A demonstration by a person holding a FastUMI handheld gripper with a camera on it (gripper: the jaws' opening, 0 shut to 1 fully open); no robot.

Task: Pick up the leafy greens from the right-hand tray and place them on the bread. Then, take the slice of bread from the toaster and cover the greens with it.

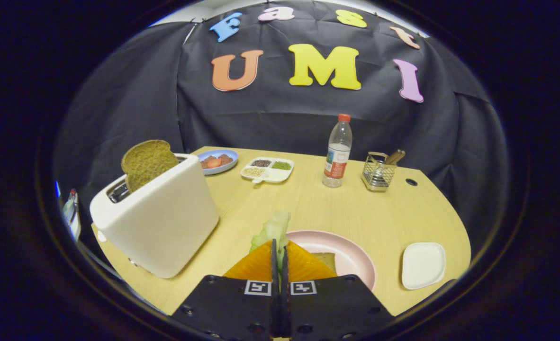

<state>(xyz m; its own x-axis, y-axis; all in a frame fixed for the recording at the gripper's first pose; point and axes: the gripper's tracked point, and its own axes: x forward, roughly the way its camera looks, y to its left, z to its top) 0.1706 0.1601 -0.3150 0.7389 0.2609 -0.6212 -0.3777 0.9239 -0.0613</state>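
Note:
My gripper [279, 251] is shut on the leafy greens [274, 229], a pale green leaf that sticks up past the fingertips. Just beyond and below the fingers lies a pink plate [351, 255] with a slice of bread [326, 259] on it, partly hidden by the fingers. A white toaster [161, 218] stands to the left of the fingers, with a brown slice of bread [146, 163] standing up out of its slot. The small white square tray [423, 264] to the right of the plate holds nothing.
At the far side of the wooden table [308, 203] stand a blue plate of red food [217, 162], a white divided dish [266, 169], a water bottle [338, 151] and a wire holder with utensils [379, 171].

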